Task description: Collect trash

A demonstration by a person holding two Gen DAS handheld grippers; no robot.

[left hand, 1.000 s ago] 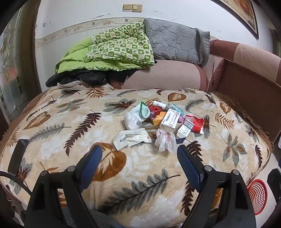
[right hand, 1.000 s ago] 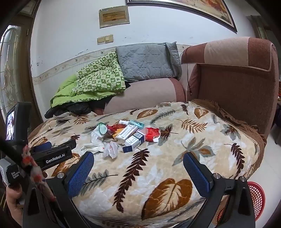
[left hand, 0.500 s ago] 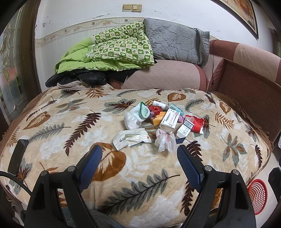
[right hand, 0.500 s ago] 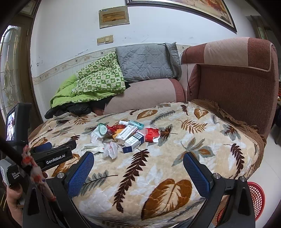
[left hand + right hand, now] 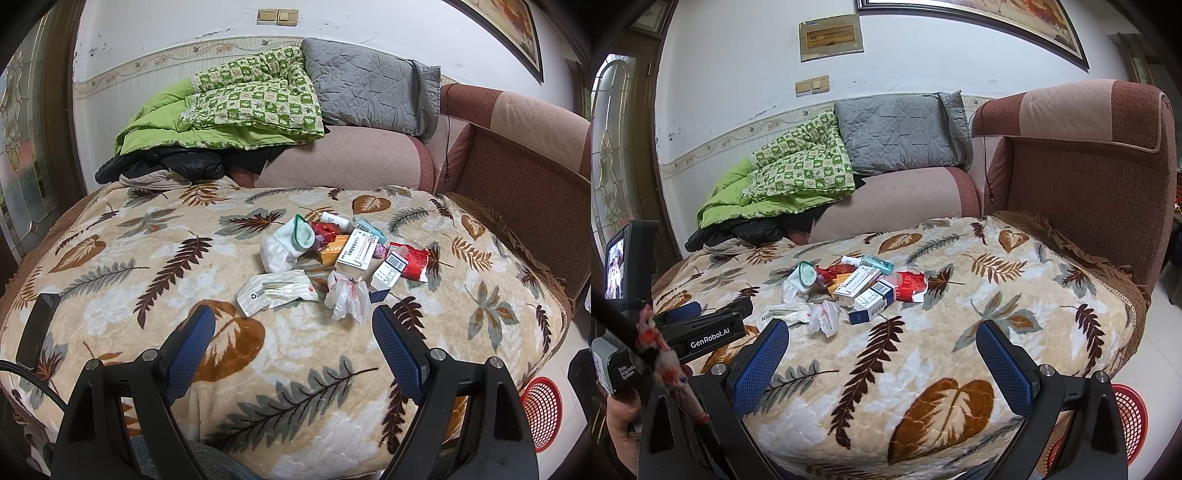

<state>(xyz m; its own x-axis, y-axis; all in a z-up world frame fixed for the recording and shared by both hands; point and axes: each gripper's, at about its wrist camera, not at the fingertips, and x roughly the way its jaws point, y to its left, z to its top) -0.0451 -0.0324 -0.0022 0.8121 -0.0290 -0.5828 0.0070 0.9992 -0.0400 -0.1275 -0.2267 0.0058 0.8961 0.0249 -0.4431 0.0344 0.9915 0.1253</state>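
My left gripper (image 5: 293, 345): wide open, empty | my right gripper (image 5: 882, 354): wide open, empty | mixed litter pile (image 5: 343, 254) on leaf-patterned beige blanket (image 5: 147, 258) | red mesh basket (image 5: 541, 406) on floor.

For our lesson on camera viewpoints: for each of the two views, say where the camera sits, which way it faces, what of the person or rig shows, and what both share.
Left wrist: sits behind the open left gripper, facing forward over the leaf-patterned blanket toward the trash pile; only its own blue-padded fingers show.
Right wrist: sits behind the open right gripper, facing the same way from further right; a hand holding the left gripper shows at left.
Shared: pile, blanket, red mesh basket.
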